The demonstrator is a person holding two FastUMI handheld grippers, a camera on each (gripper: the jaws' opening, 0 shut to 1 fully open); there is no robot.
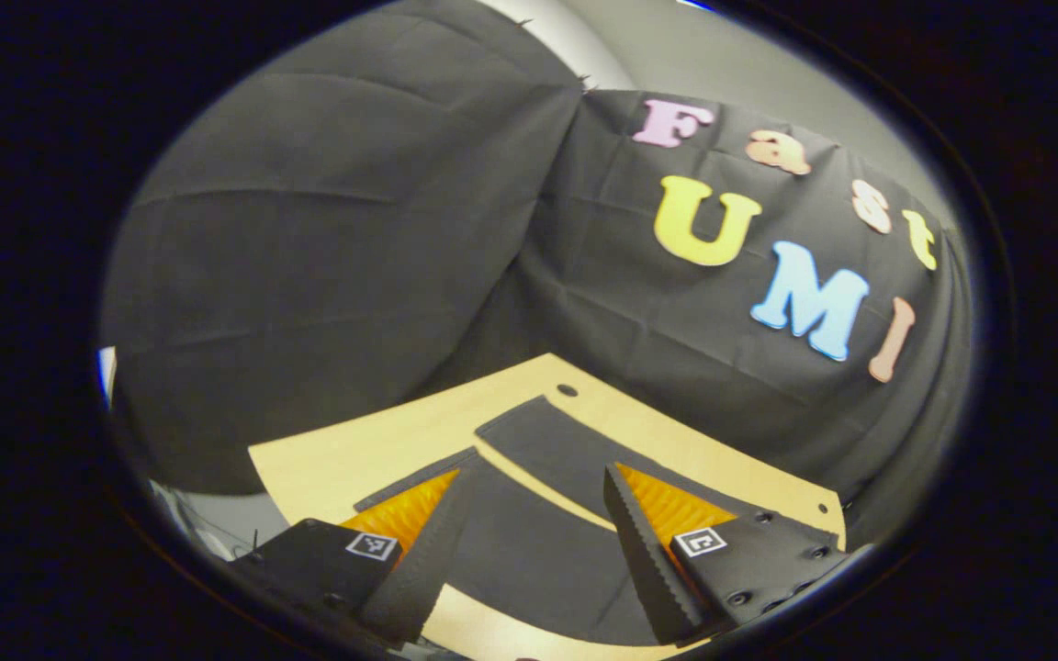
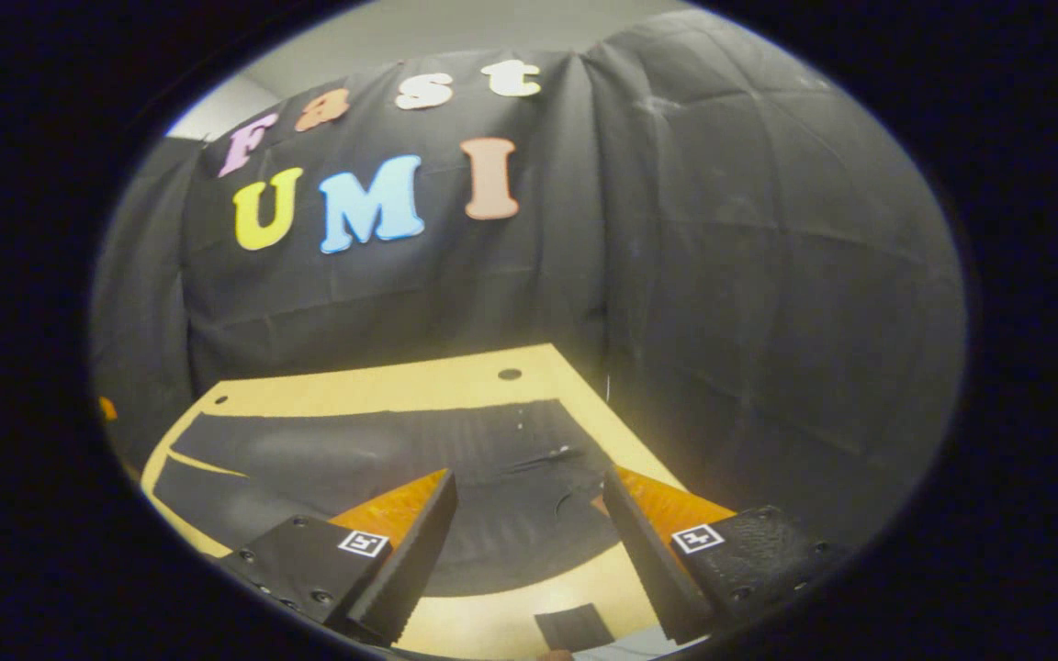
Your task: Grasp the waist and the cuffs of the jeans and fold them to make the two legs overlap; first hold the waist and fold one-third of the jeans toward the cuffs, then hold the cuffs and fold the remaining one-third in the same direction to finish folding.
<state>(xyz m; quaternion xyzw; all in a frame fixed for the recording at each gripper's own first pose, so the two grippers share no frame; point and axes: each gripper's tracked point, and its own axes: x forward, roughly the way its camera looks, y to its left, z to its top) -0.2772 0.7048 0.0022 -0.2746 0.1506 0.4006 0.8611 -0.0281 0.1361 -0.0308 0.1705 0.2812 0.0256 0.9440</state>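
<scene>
Dark jeans point(image 1: 538, 542) lie flat on a light wooden table point(image 1: 354, 459). In the left gripper view the two legs run away from me, with a thin wedge of table showing between them. My left gripper point(image 1: 529, 551) hovers open above the legs, nothing between its fingers. In the right gripper view the jeans point(image 2: 382, 468) spread across the table point(image 2: 382, 386), the waist end toward the right with a pocket seam visible. My right gripper point(image 2: 529, 542) is open over the near edge of the waist part, holding nothing.
Black cloth walls stand close behind and beside the table. The tabletop has small round holes point(image 2: 510, 374) near its far edge. A small dark rectangle point(image 2: 575, 629) lies on the table near the front edge in the right gripper view.
</scene>
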